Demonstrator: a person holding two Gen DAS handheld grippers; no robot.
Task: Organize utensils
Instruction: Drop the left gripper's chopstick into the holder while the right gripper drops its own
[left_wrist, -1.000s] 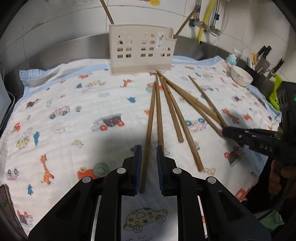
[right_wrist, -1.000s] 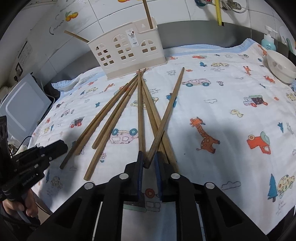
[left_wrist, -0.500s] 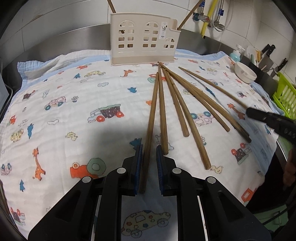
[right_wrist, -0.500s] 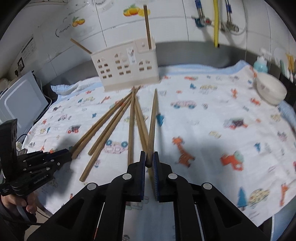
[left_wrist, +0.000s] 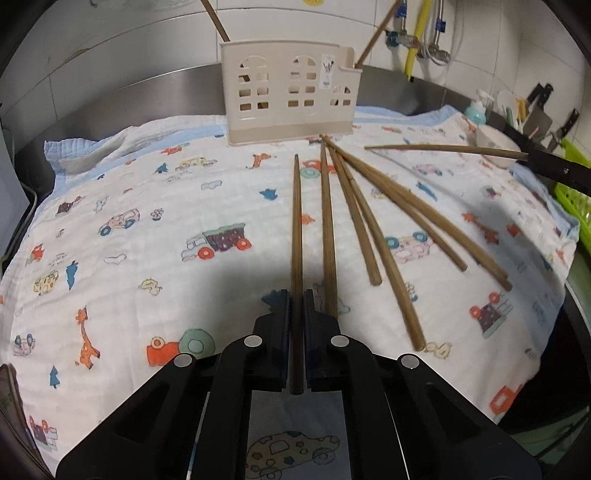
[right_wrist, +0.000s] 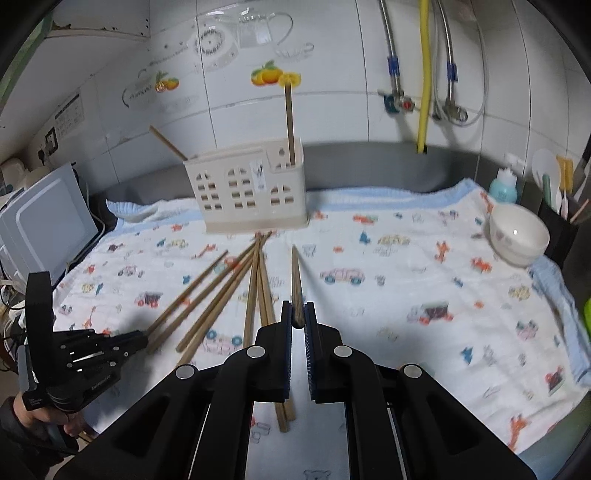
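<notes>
Chopsticks: one (left_wrist: 296, 236) clamped in the left gripper (left_wrist: 295, 306) near the printed cloth's (left_wrist: 110, 295) front edge, another (right_wrist: 295, 280) pinched by the right gripper (right_wrist: 297, 317) above it. Five loose chopsticks (left_wrist: 388, 221) fan mid-cloth toward the cream holder (left_wrist: 291, 92) at the back edge; the cloth's left half (left_wrist: 147, 192) lies bare.

**Where Things Sit**

A cloth (left_wrist: 110, 258) covers the counter. The holder (left_wrist: 290, 99) stands at the back of the cloth, near the wall. Two sticks stand in the holder (right_wrist: 253, 192), one at each end. Five chopsticks (left_wrist: 369, 221) lie on the cloth in front of the holder, spread like a fan. A bowl (right_wrist: 519, 234) sits at the right edge of the cloth. A bottle (right_wrist: 503, 186) stands behind the bowl.
</notes>
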